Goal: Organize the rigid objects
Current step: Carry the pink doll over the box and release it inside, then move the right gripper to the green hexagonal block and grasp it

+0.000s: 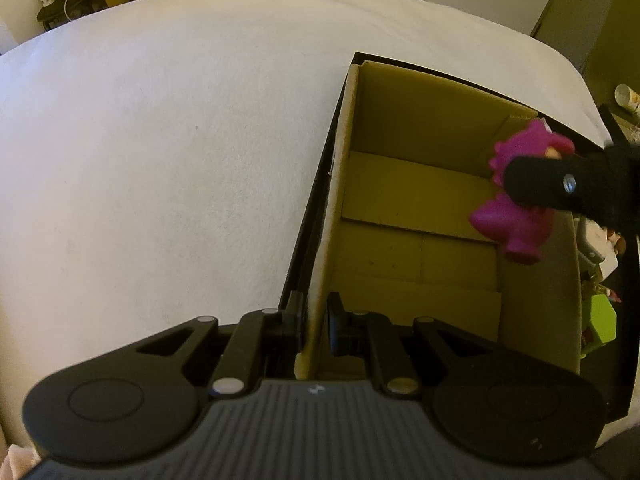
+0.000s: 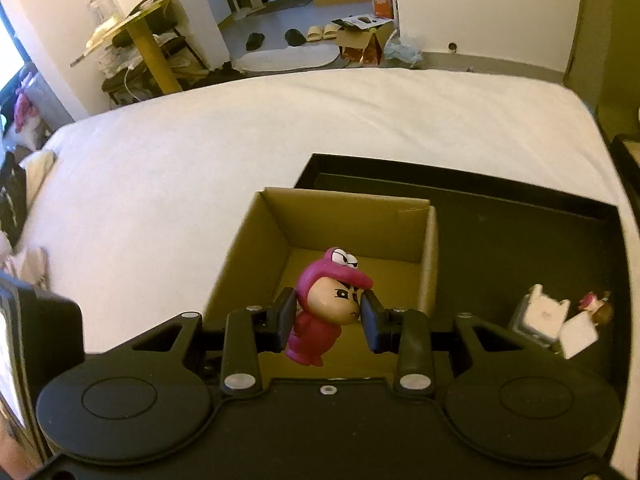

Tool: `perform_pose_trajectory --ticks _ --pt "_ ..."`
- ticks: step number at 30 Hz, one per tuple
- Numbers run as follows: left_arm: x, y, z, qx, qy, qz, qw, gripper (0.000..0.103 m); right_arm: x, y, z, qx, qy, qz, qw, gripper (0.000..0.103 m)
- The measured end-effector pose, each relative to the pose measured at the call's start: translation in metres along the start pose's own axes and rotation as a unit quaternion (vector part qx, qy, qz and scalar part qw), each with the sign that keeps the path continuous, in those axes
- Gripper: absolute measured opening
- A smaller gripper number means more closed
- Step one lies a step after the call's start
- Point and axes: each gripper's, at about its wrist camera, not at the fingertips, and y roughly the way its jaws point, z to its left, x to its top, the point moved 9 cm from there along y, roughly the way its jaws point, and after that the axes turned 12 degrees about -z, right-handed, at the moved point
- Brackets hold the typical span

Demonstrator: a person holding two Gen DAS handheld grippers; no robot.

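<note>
Right wrist view: right gripper [image 2: 329,320] sits low centre of the frame, its two pads closed on a pink figurine [image 2: 325,306], a cartoon child in a magenta hooded creature suit with big white eyes on the hood. One pad presses the back of the hood, the other meets the face side; the toy hangs tilted, feet toward lower left, clear of any surface. It hangs above the open cardboard box [image 2: 430,256], over the near part of the opening, not touching the floor of the box. The box stands in the left part of a shallow black tray [image 2: 520,216] that lies on a white bed sheet [image 2: 200,160]. At right of the frame, on the tray floor, small white blocky toys [image 2: 540,316] lie beside a tiny pink-and-brown figure [image 2: 596,306]; detail too small to read. Left wrist view: left gripper [image 1: 314,326] at lower centre, fingers straddling the near left wall of the same cardboard box [image 1: 400,200], one finger outside, one inside, clamped onto the card. The pink figurine [image 1: 516,216] shows at right of the frame above the box's far right corner, partly covered by the black finger [image 1: 536,184] of the other gripper. A green object [image 1: 598,318] sits at the right edge, outside the box wall. Box interior is bare brown card with folded flaps.
</note>
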Motion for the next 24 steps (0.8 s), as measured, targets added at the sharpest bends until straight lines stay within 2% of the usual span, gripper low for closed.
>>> perform_pose_trajectory --ticks 10,15,24 --pt "0.001 0.001 0.003 -0.005 -0.003 0.0 1.0 0.011 0.018 0.003 0.018 0.007 -0.015 -0.009 1.0 0.036" --pt "0.001 0.002 0.004 -0.005 -0.003 0.0 1.0 0.011 0.028 0.001 0.023 0.019 0.0 -0.016 1.0 0.042" --pt "0.001 0.001 0.002 -0.006 0.003 -0.003 1.0 0.01 0.02 -0.012 0.01 0.008 0.012 -0.015 1.0 0.047"
